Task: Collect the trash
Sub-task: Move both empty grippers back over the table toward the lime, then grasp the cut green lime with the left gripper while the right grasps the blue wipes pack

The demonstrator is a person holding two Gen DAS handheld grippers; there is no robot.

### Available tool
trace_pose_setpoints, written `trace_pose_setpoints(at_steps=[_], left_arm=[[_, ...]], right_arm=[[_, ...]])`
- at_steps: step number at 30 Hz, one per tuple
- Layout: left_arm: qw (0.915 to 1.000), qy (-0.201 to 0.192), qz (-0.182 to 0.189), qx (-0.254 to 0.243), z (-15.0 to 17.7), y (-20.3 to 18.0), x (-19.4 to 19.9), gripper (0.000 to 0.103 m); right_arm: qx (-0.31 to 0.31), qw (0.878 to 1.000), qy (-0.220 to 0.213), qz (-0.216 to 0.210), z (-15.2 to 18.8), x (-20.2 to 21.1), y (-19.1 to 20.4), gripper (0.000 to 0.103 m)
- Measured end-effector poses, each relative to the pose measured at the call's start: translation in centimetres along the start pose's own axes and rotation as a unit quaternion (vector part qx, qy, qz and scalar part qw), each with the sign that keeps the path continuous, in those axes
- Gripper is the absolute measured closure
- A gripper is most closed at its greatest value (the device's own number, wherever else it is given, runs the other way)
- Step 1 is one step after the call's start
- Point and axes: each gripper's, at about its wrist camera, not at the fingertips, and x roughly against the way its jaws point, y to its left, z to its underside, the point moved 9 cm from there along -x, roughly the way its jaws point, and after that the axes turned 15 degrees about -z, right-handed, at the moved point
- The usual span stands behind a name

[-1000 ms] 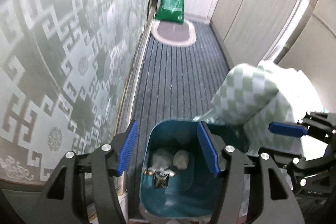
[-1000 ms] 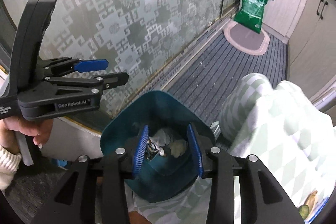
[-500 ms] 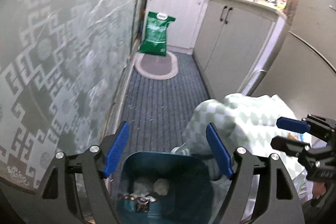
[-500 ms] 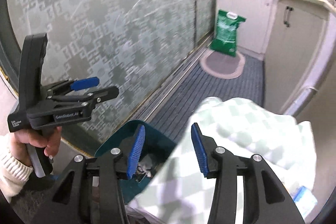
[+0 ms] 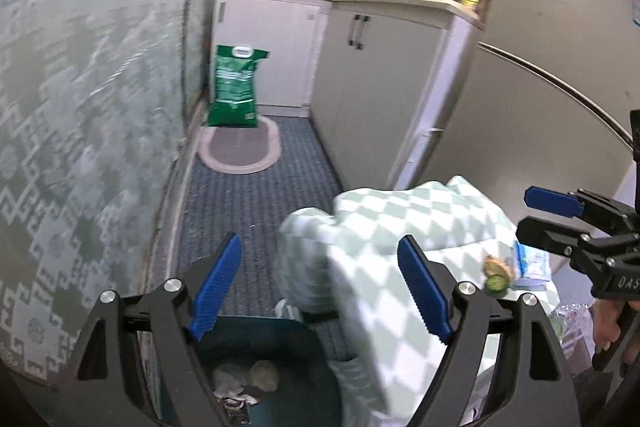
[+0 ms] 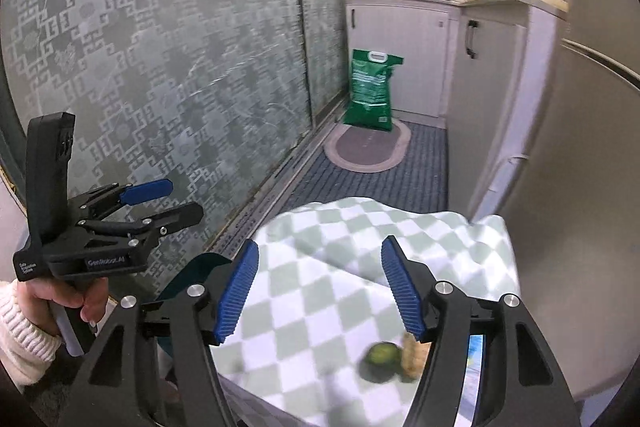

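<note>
1. Since both grippers are empty right now, this looks like the reach for the next piece of trash. The left gripper (image 5: pixel 320 287) has its jaws spread wide with nothing between them, and the right gripper (image 6: pixel 318 293) is just as wide and just as empty.

2. The teal trash bin (image 5: pixel 256 375) sits on the floor at about 6 o'clock in the left wrist view, tucked against the checkered tablecloth (image 5: pixel 384 227). It already has crumpled scraps in it.

3. What's left to grab is on the table: a green round scrap (image 6: pixel 380 357) and a tan chunk (image 6: pixel 412 361) touching it, at roughly 5 o'clock in the right wrist view, just below the right fingertips. Both are blurred, so I can't honestly say what they are, maybe food leftovers. A blue-and-white packet (image 5: pixel 532 263) lies just beside them.

4. How I'd do it: use the right gripper since it's nearly over the pile. Come down with the jaws straddling just the green scrap, not both pieces, and close gently, it looks like it could roll.

5. Watch the cloth. It's bunched and loose, so pinch above it, or it'll drag everything along.

6. Keep the left gripper off to the side, clear of the bin's mouth, so the drop is a short swing toward 7 o'clock.
</note>
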Motion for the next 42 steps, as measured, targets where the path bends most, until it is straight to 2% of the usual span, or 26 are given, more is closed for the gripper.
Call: trace_pose_setpoints(at_steps=[4, 9, 17, 23, 30, 36, 42], left_arm=[[0.9994, 0.004, 0.025, -0.023, 0.4, -3.0, -0.3, 0.019], [0.9965, 0.014, 0.057, -0.06, 1.4, -7.2, -0.5, 0.019], [0.9852, 0.056, 0.114, -0.115, 4.3, -13.2, -1.7, 0.019], [0.9744, 0.089, 0.139, -0.153, 6.6, -17.0, -2.9, 0.019], [0.9679, 0.11, 0.15, -0.169, 8.2, -18.8, -3.7, 0.02], [0.9651, 0.121, 0.172, -0.156, 8.0, -19.8, -3.7, 0.034], [0.9628, 0.127, 0.17, -0.168, 8.2, -20.6, -4.0, 0.058]], right_arm=[[-0.01, 1.0, -0.003, 0.009, 0.7, 1.6, -1.8, 0.036], [-0.043, 0.999, -0.008, -0.006, 1.9, 3.4, -4.0, 0.035], [-0.056, 0.998, -0.008, 0.008, 3.8, 5.9, -6.8, 0.033], [-0.067, 0.998, -0.009, 0.018, 5.0, 7.6, -8.7, 0.033], [-0.073, 0.997, -0.003, 0.018, 6.3, 8.8, -10.2, 0.028], [-0.015, 0.999, 0.026, 0.025, 6.8, 9.3, -9.5, 0.026], [0.017, 0.998, 0.057, 0.02, 8.5, 8.3, -9.9, 0.026]])
